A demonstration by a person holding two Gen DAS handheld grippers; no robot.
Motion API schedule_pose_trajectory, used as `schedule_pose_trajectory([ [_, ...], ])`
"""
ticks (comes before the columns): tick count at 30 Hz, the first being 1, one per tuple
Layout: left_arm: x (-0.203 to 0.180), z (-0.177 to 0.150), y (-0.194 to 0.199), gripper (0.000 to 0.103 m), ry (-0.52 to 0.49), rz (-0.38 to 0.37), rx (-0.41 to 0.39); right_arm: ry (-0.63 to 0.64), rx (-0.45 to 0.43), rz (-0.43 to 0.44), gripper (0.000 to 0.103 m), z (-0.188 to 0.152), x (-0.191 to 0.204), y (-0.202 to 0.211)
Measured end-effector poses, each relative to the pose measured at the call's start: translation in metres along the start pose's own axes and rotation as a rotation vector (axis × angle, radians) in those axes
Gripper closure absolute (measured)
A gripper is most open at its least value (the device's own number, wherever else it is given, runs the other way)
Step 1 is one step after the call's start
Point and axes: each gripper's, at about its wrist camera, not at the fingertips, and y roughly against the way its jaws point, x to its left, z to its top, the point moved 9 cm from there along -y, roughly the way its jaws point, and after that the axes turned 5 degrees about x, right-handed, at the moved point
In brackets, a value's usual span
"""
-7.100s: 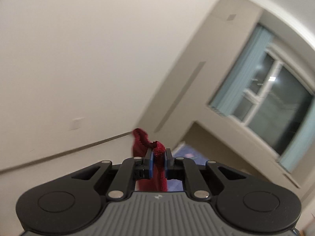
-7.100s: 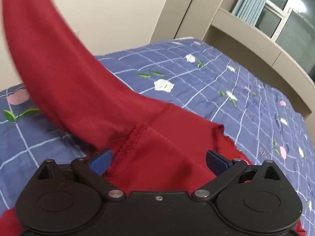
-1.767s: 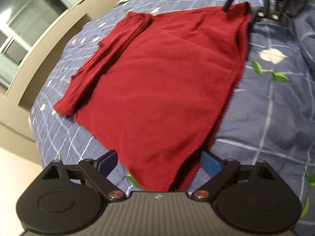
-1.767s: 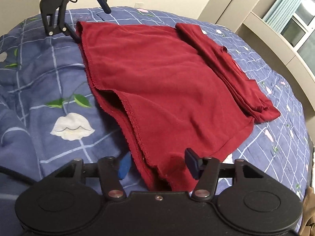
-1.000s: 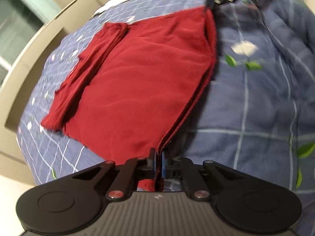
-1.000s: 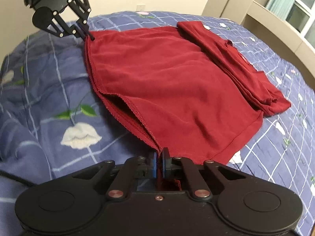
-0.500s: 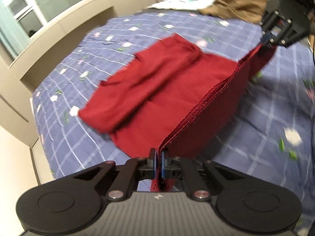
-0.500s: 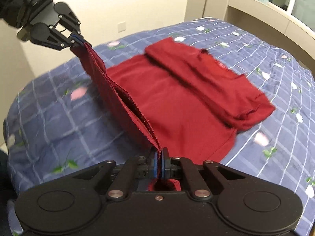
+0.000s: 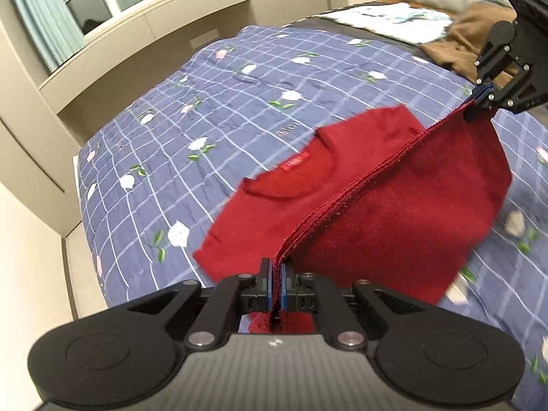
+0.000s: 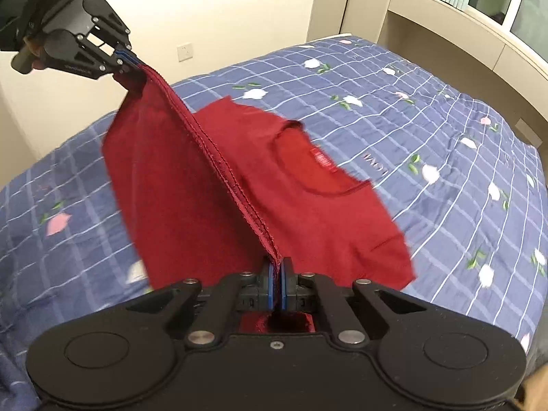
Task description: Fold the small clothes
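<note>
A dark red T-shirt (image 9: 394, 205) lies partly on the blue flowered bedspread (image 9: 205, 109), collar and label end flat, hem end lifted. My left gripper (image 9: 279, 270) is shut on one hem corner. My right gripper (image 10: 277, 270) is shut on the other hem corner. The hem edge (image 10: 219, 157) stretches taut between them, above the bed. The right gripper also shows in the left wrist view (image 9: 483, 94), and the left gripper in the right wrist view (image 10: 125, 60). The shirt (image 10: 325, 205) shows its neckline and red label. The sleeves are folded in.
A brown garment (image 9: 465, 48) and a pale cloth (image 9: 387, 20) lie at the far end of the bed. A beige ledge under a window (image 10: 462, 24) runs along one side. A wall with a socket (image 10: 185, 51) stands behind the bed.
Both grippers closed on the hem corners and lifted them off the bed. The hem has risen and moved over toward the collar end.
</note>
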Motion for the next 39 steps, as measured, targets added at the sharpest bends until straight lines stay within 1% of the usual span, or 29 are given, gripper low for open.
schedule_pose_trajectory([
  [7,0.043,0.030,-0.047,0.099,0.070,0.032,0.032,0.031,0.017,-0.045,0.100,0.038,-0.055,-0.049],
  [10,0.058,0.041,-0.075,0.099,0.112,0.027,0.059,0.031,0.034,-0.061,0.100,0.049,-0.073,-0.072],
  [16,0.073,0.053,-0.127,0.099,0.169,0.037,0.095,-0.002,0.099,-0.074,0.100,0.055,-0.104,-0.122],
  [18,0.074,0.054,-0.142,0.099,0.183,0.041,0.106,-0.027,0.111,-0.071,0.100,0.053,-0.112,-0.136],
  [20,0.075,0.051,-0.158,0.098,0.207,0.044,0.132,-0.049,0.122,-0.069,0.099,0.049,-0.116,-0.149],
  [22,0.075,0.046,-0.172,0.095,0.233,0.047,0.157,-0.057,0.127,-0.070,0.098,0.045,-0.116,-0.159],
  [24,0.077,0.039,-0.183,0.085,0.267,0.060,0.174,-0.062,0.129,-0.076,0.097,0.041,-0.115,-0.167],
  [27,0.081,0.028,-0.195,0.082,0.340,0.074,0.191,-0.079,0.113,-0.093,0.096,0.035,-0.116,-0.174],
  [29,0.083,0.023,-0.200,0.081,0.392,0.069,0.192,-0.095,0.086,-0.121,0.086,0.033,-0.117,-0.175],
  [30,0.083,0.021,-0.202,0.080,0.410,0.072,0.191,-0.104,0.077,-0.130,0.085,0.032,-0.118,-0.175],
  [31,0.083,0.021,-0.201,0.080,0.415,0.081,0.188,-0.112,0.070,-0.145,0.078,0.031,-0.119,-0.175],
  [32,0.083,0.021,-0.199,0.068,0.420,0.101,0.175,-0.116,0.061,-0.168,0.069,0.030,-0.120,-0.174],
  [33,0.085,0.022,-0.195,0.046,0.425,0.128,0.164,-0.117,0.049,-0.190,0.065,0.029,-0.121,-0.173],
  [34,0.087,0.023,-0.189,0.035,0.435,0.167,0.144,-0.121,0.035,-0.213,0.057,0.028,-0.123,-0.170],
  [35,0.087,0.024,-0.182,0.020,0.444,0.198,0.115,-0.129,0.022,-0.234,0.048,0.027,-0.124,-0.168],
  [36,0.087,0.025,-0.175,0.014,0.449,0.217,0.084,-0.134,0.006,-0.259,0.043,0.027,-0.125,-0.164],
  [37,0.086,0.027,-0.166,0.013,0.455,0.237,0.047,-0.136,-0.020,-0.294,0.036,0.027,-0.125,-0.158],
  [38,0.083,0.028,-0.159,0.009,0.460,0.246,0.023,-0.134,-0.054,-0.338,0.024,0.028,-0.125,-0.151],
  [39,0.080,0.028,-0.154,0.004,0.464,0.249,0.003,-0.135,-0.092,-0.386,0.018,0.029,-0.123,-0.144],
])
